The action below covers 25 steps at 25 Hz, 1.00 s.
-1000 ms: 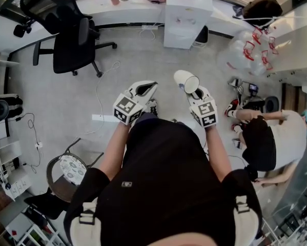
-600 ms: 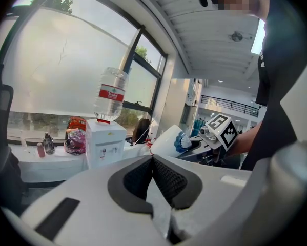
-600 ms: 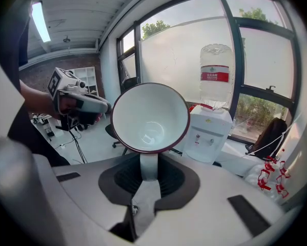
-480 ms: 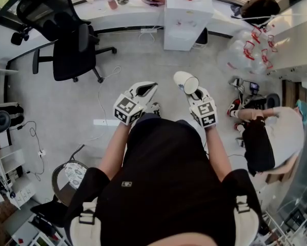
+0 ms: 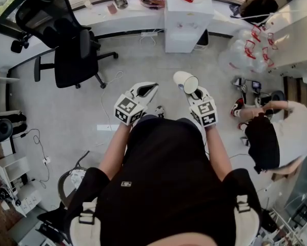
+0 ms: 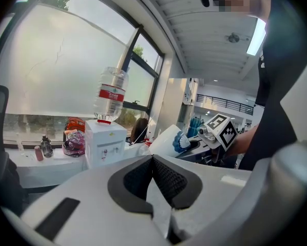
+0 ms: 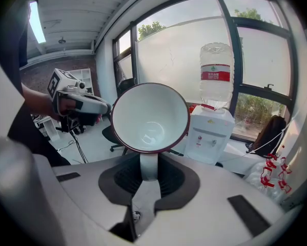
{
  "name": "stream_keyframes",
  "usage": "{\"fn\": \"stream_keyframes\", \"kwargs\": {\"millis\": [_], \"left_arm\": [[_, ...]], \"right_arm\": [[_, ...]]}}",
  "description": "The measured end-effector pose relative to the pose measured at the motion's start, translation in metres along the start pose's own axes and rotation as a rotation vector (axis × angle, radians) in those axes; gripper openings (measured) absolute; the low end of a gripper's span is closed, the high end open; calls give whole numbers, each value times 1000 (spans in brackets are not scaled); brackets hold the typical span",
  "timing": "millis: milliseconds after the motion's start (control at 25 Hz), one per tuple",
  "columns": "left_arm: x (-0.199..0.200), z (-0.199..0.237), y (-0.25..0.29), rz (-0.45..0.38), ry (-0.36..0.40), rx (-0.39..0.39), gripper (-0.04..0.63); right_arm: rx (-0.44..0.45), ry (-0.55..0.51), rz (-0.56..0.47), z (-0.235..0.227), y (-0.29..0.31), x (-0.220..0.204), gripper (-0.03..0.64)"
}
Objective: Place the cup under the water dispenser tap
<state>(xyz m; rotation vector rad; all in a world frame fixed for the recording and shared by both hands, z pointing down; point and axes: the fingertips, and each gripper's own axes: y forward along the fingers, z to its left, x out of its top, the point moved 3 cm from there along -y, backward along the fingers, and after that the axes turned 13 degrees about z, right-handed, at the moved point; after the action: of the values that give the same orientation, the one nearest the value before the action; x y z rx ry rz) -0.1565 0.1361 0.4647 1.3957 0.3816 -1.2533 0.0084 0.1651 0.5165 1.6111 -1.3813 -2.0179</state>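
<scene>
A white cup with a dark red rim lies on its side with its mouth toward the right gripper view's camera. My right gripper is shut on its handle. In the head view the cup is held over the floor ahead of my right gripper. The white water dispenser stands further ahead against the counter, a bottle on top. My left gripper is level with the right one, its jaws shut with nothing between them. The dispenser also shows ahead in the left gripper view.
A black office chair stands ahead on the left. A person crouches on the right beside clear plastic bags. A white counter with small items runs along the window. Cables trail over the floor, and a stool sits behind on the left.
The floor, the chair and the dispenser have slid a little toward me in the head view as I move forward. Both grippers keep their pose, and the cup stays held.
</scene>
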Motion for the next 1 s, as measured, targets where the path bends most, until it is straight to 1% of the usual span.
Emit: {"fn": "stream_keyframes", "kwargs": {"millis": [160, 320, 480, 600, 680, 840, 1000], "left_arm": [[-2, 4, -2, 5, 5, -8, -2], [-4, 9, -2, 4, -4, -12, -2], [-6, 4, -1, 3, -12, -27, -2], [-9, 3, -2, 5, -11, -29, -2], [-11, 5, -2, 4, -19, -28, -2], [-9, 9, 2, 9, -28, -25, -2], [-7, 11, 6, 12, -26, -5, -2]], "right_arm": [[6, 25, -1, 4, 3, -1, 41], [-2, 20, -14, 5, 4, 5, 41], [-5, 21, -2, 6, 6, -3, 41], [-11, 24, -5, 8, 4, 1, 41], [-11, 27, 6, 7, 6, -2, 41], [-20, 27, -12, 0, 6, 4, 41], [-3, 35, -4, -6, 10, -1, 41]]}}
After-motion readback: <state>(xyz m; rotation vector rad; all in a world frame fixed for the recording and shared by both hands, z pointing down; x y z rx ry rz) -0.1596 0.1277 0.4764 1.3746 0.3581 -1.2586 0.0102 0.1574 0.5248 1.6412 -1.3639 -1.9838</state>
